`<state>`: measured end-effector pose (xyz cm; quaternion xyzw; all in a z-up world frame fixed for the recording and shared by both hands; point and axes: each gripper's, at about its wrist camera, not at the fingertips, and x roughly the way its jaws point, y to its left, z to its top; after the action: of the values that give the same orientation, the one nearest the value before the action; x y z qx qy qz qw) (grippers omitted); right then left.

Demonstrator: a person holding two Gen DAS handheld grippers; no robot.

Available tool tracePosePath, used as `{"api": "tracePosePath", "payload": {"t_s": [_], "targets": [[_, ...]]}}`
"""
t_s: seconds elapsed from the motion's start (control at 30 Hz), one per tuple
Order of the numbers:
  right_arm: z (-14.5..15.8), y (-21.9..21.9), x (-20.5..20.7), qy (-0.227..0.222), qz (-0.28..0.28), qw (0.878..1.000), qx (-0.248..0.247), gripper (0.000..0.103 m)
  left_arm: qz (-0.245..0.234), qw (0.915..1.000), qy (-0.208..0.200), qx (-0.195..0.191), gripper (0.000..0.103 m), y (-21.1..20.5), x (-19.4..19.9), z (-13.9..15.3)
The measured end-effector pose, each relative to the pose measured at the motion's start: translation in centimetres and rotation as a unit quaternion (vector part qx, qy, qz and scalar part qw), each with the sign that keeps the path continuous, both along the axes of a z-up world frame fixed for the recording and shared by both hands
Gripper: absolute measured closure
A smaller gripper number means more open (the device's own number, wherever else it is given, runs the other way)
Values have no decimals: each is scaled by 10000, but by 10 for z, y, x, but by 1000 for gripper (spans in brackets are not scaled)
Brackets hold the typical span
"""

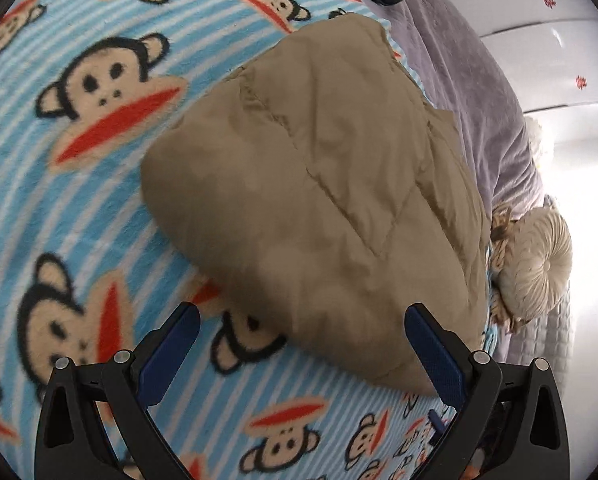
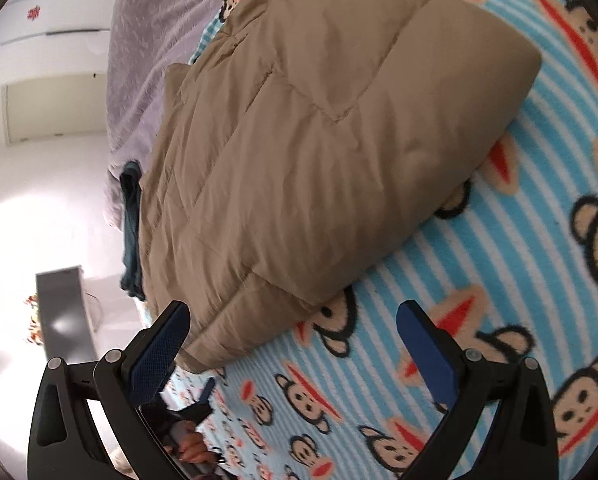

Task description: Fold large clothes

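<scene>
Where the left wrist camera looks down, the folded tan padded jacket lies on the monkey-print blanket, and the left gripper stands spread, its near edge between the fingers, unpinched (a round cushion sits beyond). In the right wrist view, the right gripper is spread wide over the jacket's corner, holding nothing.

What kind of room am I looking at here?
Most likely a bedroom. A folded tan padded jacket lies on a bed spread with a monkey-print blanket, beside a grey bedspread and a round cushion.
</scene>
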<state>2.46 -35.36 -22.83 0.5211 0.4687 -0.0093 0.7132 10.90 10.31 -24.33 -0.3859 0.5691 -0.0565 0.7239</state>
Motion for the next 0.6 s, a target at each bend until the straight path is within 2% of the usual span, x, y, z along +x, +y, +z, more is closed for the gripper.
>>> {"api": "tracePosePath", "payload": {"t_s": [0.27, 0.47, 0.5, 0.53, 0.57, 0.6], "targets": [[-28, 9, 35, -347, -13, 9965, 763, 0, -49, 9996, -287, 68, 1, -18, 41, -9], [-47, 13, 57, -504, -315, 9912, 1184, 0, 348, 9991, -250, -5, 2, -18, 60, -19], [-48, 12, 58, -497, -405, 9904, 1227, 1, 438, 9987, -277, -3, 16, -16, 59, -18], [-48, 11, 58, -455, -479, 9897, 1267, 3, 466, 9984, -315, -14, 38, -14, 58, -17], [-49, 9, 57, -406, -544, 9889, 1319, 9, 443, 9981, -385, -195, 48, -12, 59, -17], [-50, 8, 55, -309, -603, 9887, 1337, 33, 440, 9975, -431, -338, 62, -12, 58, -16]]}}
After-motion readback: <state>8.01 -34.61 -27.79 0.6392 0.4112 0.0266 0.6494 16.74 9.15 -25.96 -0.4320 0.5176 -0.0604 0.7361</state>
